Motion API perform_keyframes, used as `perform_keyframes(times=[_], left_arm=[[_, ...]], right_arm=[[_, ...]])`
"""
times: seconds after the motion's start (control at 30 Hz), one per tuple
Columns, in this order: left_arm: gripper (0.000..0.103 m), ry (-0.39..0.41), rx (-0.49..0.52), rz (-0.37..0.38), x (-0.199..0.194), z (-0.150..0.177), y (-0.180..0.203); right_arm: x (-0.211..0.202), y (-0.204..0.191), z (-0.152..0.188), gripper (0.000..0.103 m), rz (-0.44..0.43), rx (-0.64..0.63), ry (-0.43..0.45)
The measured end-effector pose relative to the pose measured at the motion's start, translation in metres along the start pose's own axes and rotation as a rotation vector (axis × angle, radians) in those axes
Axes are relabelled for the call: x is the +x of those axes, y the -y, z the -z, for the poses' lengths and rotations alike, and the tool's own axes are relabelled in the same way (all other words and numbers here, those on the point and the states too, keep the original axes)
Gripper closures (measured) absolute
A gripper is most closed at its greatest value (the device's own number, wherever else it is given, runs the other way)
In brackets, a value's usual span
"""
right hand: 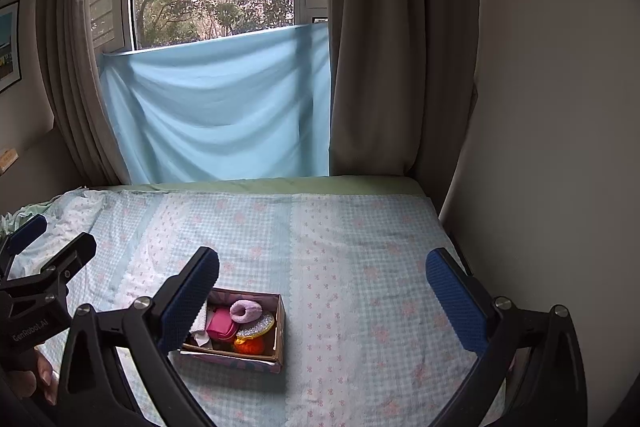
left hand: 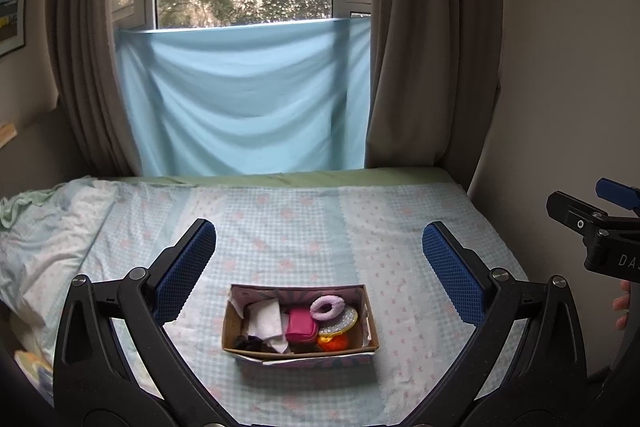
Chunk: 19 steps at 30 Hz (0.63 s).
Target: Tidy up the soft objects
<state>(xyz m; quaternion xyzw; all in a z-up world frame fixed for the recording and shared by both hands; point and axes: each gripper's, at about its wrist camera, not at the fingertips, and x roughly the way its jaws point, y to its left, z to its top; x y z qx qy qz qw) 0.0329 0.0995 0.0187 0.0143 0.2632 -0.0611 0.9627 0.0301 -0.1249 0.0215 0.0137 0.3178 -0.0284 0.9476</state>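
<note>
**Box of soft things dead ahead of my left gripper**

The cardboard box (left hand: 300, 323) sits on the bed, and in my left wrist view it lies at about 6 o'clock from frame centre, squarely between my two fingers. Its long axis runs 9 to 3 across that view. Inside it, a lilac fluffy scrunchie (left hand: 328, 307) sits toward the far right, a pink pouch (left hand: 301, 325) is in the middle, a white cloth (left hand: 266, 321) is at 9 o'clock from the pouch, and an orange fuzzy item (left hand: 334, 342) is at the near right under a glittery silver piece (left hand: 340, 321). Something dark lies at the near left corner; I can't tell what it is.

My left gripper (left hand: 318, 269) is spread wide and holds nothing, hanging above and short of the box. My right gripper (right hand: 322, 291) is likewise wide and empty. From its view the box (right hand: 276, 327) falls at roughly 7 o'clock, partly behind its left finger, so it is off to that gripper's left.

I judge the left gripper better lined up: the box is centred between its jaws, and a straight drop forward reaches the contents. The right would need to swing left first.

Around it all, the checked floral bedsheet (left hand: 400, 247) lies flat, with a pale blue cloth (left hand: 248, 99) hanging below the window at 12 o'clock.
</note>
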Motion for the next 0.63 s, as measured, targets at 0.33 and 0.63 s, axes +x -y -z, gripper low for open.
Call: perform_keyframes(times=[0.33,0.63], left_arm=[[0.0,0.003,-0.019,-0.013,0.004,0.002,-0.006],[0.0,-0.044,-0.015,-0.039,0.019,0.013,-0.004]], right_arm=[[0.002,-0.004,0.0,0.0,0.012,0.001,-0.002],[0.014,-0.001,0.006,0.0,0.015,0.021,-0.043]])
